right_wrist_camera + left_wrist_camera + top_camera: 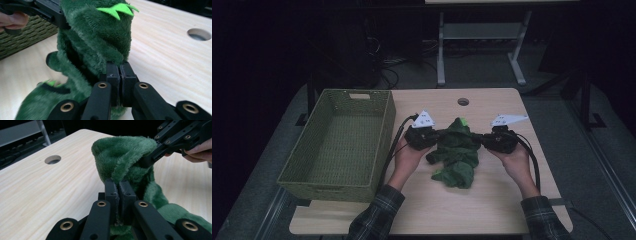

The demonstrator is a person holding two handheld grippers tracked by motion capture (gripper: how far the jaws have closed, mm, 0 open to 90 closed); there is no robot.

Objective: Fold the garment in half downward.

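A dark green fuzzy plush garment with bright green felt spikes hangs between the two tongs, its lower folds slumped on the pale wooden table. The left tongs pinch its shaggy fabric from one side and the right tongs from the other, both clamped tight on the plush. A woven olive-green rectangular basket sits just beyond the left tongs.

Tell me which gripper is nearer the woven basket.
Left. The left gripper grips the green plush garment on its side toward the basket; the right gripper grips its far side.
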